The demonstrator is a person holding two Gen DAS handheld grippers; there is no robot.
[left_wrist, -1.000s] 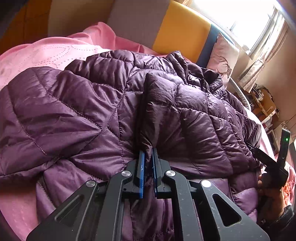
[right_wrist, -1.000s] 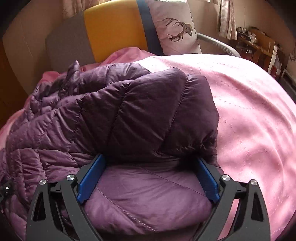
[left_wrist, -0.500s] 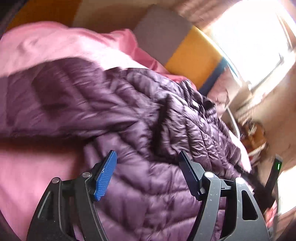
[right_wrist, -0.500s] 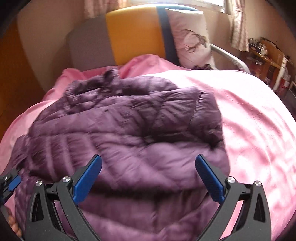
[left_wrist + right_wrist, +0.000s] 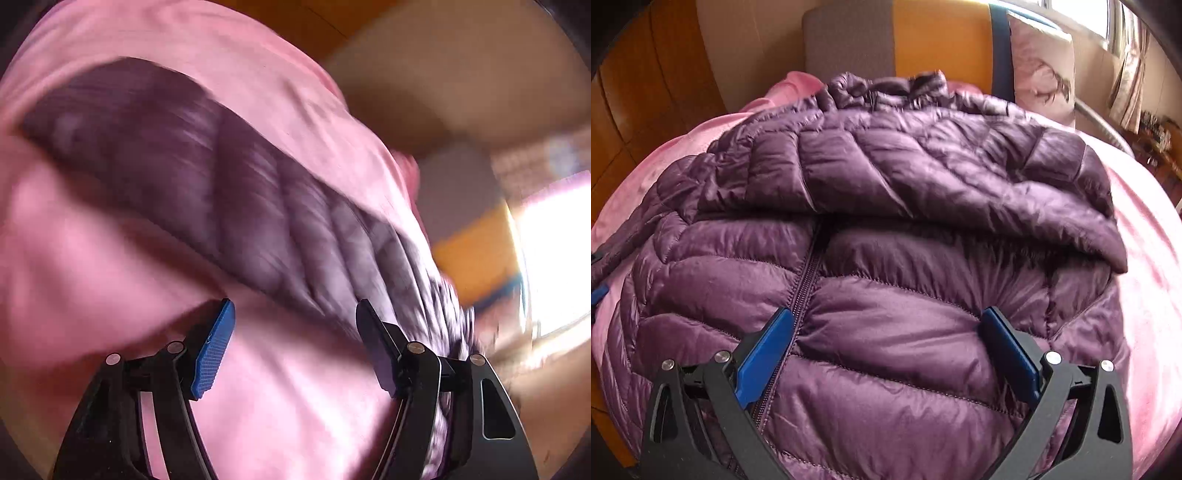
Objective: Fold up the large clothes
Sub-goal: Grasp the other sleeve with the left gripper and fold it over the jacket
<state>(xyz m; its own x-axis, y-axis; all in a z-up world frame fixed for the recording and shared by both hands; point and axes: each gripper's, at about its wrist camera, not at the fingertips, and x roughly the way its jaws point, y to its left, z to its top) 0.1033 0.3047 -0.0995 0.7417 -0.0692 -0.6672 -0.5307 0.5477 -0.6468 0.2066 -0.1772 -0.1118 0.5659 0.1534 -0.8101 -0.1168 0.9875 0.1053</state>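
The purple jacket (image 5: 886,229) lies on the pink bed (image 5: 1145,295), partly folded. Both grippers, left (image 5: 295,343) and right (image 5: 886,350), are wide and hold nothing. Next, grab the bottom edge evenly and fold it up flat.

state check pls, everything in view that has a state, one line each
left gripper: open, nothing between the jaws, over pink sheet; view blurred
right gripper: open wide, jaws just been opening, over the jacket front without clamping it
purple puffer jacket: lying on the bed, zipped, upper part folded down over the front
pink sheet: spread under the jacket
deer pillow: upright against the headboard
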